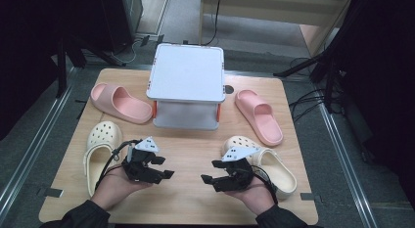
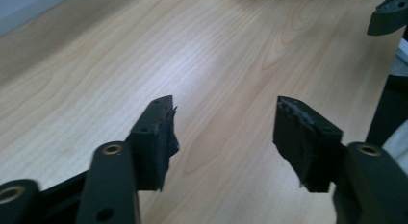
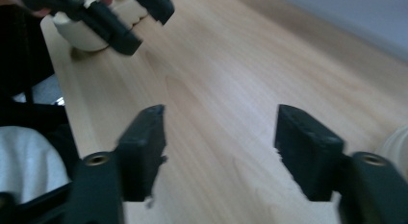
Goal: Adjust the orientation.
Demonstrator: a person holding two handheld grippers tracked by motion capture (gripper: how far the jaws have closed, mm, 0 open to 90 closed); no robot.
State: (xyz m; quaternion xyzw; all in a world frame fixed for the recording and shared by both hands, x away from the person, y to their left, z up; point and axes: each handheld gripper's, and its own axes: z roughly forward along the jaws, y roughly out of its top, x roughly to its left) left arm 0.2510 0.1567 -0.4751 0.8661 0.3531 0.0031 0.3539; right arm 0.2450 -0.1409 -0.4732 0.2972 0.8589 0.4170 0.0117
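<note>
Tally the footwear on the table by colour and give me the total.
Pink slides: 2, one left of the white stand, one right of it
Cream clogs: 2, one by the left tool, one by the right tool
Total: 4

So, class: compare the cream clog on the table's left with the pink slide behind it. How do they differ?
The cream clog has a perforated closed toe and a heel strap; the pink slide has an open toe, no holes and no strap. The cream clog points away from the person; the pink slide lies angled across the table. Both rest sole-down, untouched.
</note>
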